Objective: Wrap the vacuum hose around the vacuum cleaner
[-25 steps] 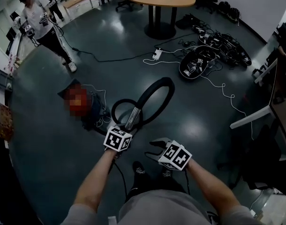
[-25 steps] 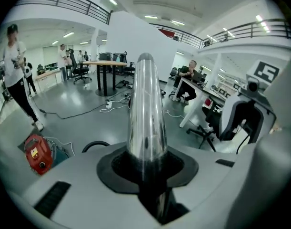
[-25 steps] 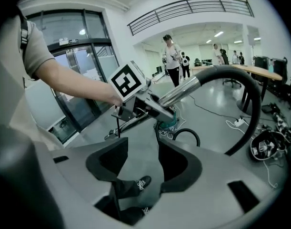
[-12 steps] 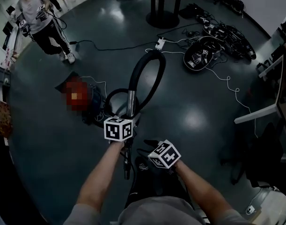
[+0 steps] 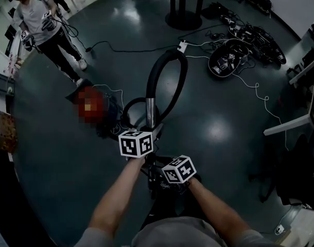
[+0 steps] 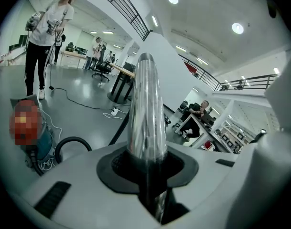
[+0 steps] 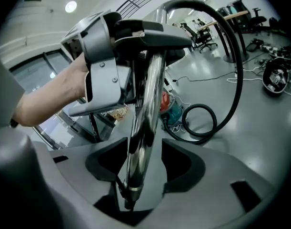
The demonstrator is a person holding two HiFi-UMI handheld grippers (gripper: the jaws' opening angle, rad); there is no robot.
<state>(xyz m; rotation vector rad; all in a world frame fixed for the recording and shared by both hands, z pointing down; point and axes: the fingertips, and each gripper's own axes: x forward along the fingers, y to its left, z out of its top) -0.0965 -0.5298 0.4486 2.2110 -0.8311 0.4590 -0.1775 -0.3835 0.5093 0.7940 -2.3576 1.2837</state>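
My right gripper (image 7: 135,175) has swung in from the side and now straddles the lower end of the chrome wand (image 7: 146,104), its jaws loose around it and not pinching. Just above, my left gripper (image 6: 147,175) stays clamped on the same wand, which stands straighter than before. Beyond, the black hose (image 5: 169,78) arches up and curls back to the vacuum cleaner (image 5: 108,118) on the floor (image 5: 223,117).

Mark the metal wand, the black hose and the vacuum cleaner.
metal wand (image 6: 146,109): left gripper view, middle of the shiny shaft.
black hose (image 5: 152,81): head view, left limb of the raised loop.
vacuum cleaner (image 6: 44,144): left gripper view, teal side of the body.
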